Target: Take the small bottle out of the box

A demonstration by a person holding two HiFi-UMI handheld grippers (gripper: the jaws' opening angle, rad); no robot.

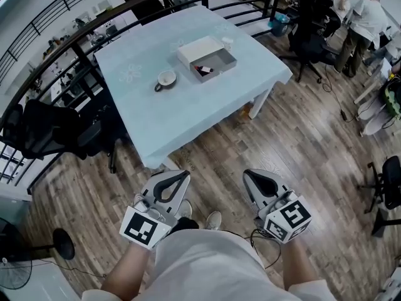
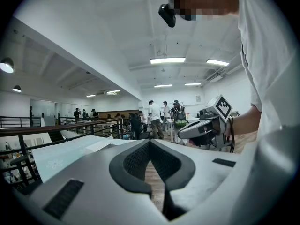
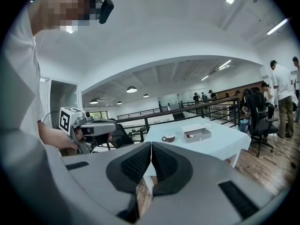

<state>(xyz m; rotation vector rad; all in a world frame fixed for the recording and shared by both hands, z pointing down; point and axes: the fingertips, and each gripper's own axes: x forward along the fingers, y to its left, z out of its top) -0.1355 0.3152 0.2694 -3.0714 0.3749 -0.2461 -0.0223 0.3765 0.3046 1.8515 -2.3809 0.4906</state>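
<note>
the person stands on the wooden floor (image 1: 294, 143), well apart from the table (image 1: 182, 115), which has a light blue cloth on it. both grippers are low, near the person's body, side by side, and they point toward the table.

the left gripper (image 1: 172, 182) has its two jaws pressed together; in the left gripper view (image 2: 150, 146) the dark pads meet at the tip and nothing is between them. the right gripper (image 1: 260, 184) is the same: in the right gripper view (image 3: 151, 146) its pads touch each other along one line and they pinch nothing.

the box (image 1: 227, 62) stands open on the far part of the table, and its white lid (image 1: 199, 47) lies just beside it, on the side of the railing (image 1: 144, 4). the small bottle (image 1: 204, 69) lies on its side inside the box, dark with a red end. a cup (image 1: 166, 78) on a saucer is near the box, toward the left in the head view. the right gripper view shows also the box (image 3: 201, 136) and the cup (image 3: 168, 138) far ahead on the table.

black chairs (image 1: 50, 130) stand left of the table, and some people (image 1: 366, 17) are at the far right.
</note>
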